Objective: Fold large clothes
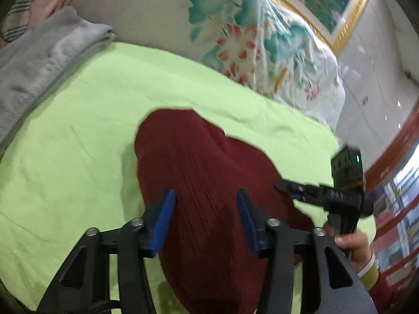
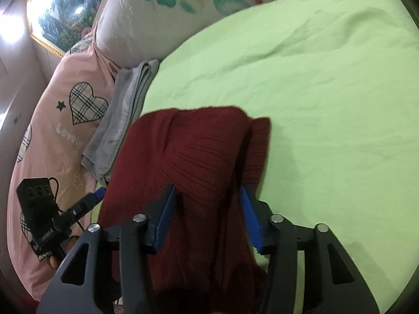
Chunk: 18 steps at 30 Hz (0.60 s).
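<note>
A dark red ribbed knit garment (image 1: 199,183) lies in a folded bundle on the light green bedsheet (image 1: 78,130). My left gripper (image 1: 205,196) is open above it, blue pads wide apart and empty. My right gripper (image 2: 208,196) is also open over the same garment (image 2: 193,157), nothing between its pads. In the left wrist view the right gripper (image 1: 285,187) shows at the garment's right edge, its jaws unclear there. In the right wrist view the left gripper's blue fingertip (image 2: 98,192) shows at the garment's left edge.
A folded grey towel (image 1: 39,62) (image 2: 120,120) lies beside the garment. A floral quilt (image 1: 235,39) and a pink heart-print pillow (image 2: 60,120) sit behind. A gold-framed picture (image 1: 327,5) hangs on the wall. Green sheet (image 2: 327,104) spreads to the right.
</note>
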Tool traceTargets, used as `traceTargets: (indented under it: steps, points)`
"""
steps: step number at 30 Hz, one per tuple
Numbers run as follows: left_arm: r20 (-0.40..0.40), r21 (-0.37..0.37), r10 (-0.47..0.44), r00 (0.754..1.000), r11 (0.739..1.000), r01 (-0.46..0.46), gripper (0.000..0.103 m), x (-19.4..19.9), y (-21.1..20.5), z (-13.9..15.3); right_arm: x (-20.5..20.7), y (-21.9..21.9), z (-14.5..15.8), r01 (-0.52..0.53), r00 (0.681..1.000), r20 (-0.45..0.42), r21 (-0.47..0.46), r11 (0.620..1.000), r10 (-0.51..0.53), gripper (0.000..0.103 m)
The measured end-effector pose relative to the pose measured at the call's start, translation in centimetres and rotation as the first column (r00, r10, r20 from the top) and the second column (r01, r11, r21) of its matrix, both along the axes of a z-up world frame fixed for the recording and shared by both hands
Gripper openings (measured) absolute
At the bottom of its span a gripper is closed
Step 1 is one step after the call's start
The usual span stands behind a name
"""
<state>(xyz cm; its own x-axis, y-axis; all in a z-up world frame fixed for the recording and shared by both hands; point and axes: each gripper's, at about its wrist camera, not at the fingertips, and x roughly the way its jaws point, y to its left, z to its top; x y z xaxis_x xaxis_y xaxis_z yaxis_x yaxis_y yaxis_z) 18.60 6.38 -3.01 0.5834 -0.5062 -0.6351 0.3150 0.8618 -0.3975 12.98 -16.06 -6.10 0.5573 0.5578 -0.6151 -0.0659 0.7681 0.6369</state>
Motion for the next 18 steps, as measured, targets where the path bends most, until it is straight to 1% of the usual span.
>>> traceTargets:
  steps: [1,2,3,4,5,6,7,8,9,11,13,15,16,17,18]
  points:
    - [-0.002,0.007,-0.011,1.0,1.0,0.011,0.047,0.0,-0.5,-0.5,0.2,0.3,-0.3,-0.006,1.0,-0.007,-0.003,1.0,0.006,0.038]
    - [-0.003,0.013,-0.016,1.0,1.0,0.016,0.047,0.0,-0.8,-0.9,0.5,0.6,-0.5,-0.01,1.0,-0.016,-0.005,1.0,0.01,0.026]
    - [-0.006,0.017,-0.017,1.0,1.0,0.018,0.047,-0.2,-0.8,-1.1,0.5,0.6,-0.4,-0.007,1.0,-0.013,-0.004,1.0,0.007,0.022]
    - [-0.009,0.015,-0.021,1.0,1.0,0.021,0.047,-0.1,-1.0,-1.0,0.4,0.4,-0.1,-0.001,1.0,0.0,-0.002,1.0,0.001,0.02]
    - [-0.008,0.001,-0.035,0.999,0.999,0.035,0.046,0.0,-1.4,-0.8,0.1,-0.2,0.7,0.008,1.0,0.029,0.009,1.0,-0.008,0.018]
    - [-0.004,-0.012,-0.055,0.998,0.998,0.055,0.046,0.0,-1.7,-0.4,-0.1,-0.8,1.5,0.018,0.998,0.055,0.019,1.0,-0.019,0.013]
    - [-0.001,-0.008,-0.068,0.998,0.998,0.068,0.046,-0.1,-2.0,-0.3,-0.3,-1.3,2.0,0.028,0.997,0.07,0.023,0.999,-0.03,0.01]
    - [0.0,0.021,-0.081,0.997,0.997,0.081,0.046,-0.2,-2.8,-0.2,-0.5,-2.0,2.3,0.035,0.996,0.08,0.031,0.999,-0.037,0.006]
    - [-0.003,0.07,-0.096,0.995,0.993,0.096,0.046,-0.2,-3.8,-0.4,-0.4,-2.6,2.2,0.041,0.996,0.074,0.033,0.999,-0.044,0.006]
    - [0.002,0.138,-0.112,0.994,0.984,0.111,0.046,-0.4,-5.4,-1.0,0.1,-3.2,0.9,0.058,0.998,0.021,-0.007,0.998,-0.057,0.006]
    - [0.013,0.156,-0.111,0.994,0.982,0.108,0.048,-0.5,-6.0,-1.7,0.6,-2.9,-0.7,0.053,0.998,-0.026,-0.018,0.998,-0.054,0.007]
    - [0.028,0.181,-0.106,0.994,0.978,0.099,0.05,-0.6,-6.3,-2.2,0.6,-3.1,-1.7,0.073,0.996,-0.046,0.017,0.997,-0.072,0.011]
    - [0.026,0.187,-0.1,0.995,0.978,0.094,0.051,-0.5,-6.2,-2.4,0.5,-3.3,-1.8,0.086,0.995,-0.048,0.032,0.996,-0.084,0.012]
    - [0.018,0.182,-0.095,0.995,0.979,0.09,0.051,-0.3,-6.0,-2.4,0.2,-3.6,-1.6,0.106,0.993,-0.047,0.038,0.994,-0.104,0.017]
    - [0.014,0.172,-0.088,0.996,0.981,0.084,0.051,-0.1,-5.8,-2.2,0.0,-3.8,-1.4,0.12,0.992,-0.043,0.041,0.992,-0.118,0.025]
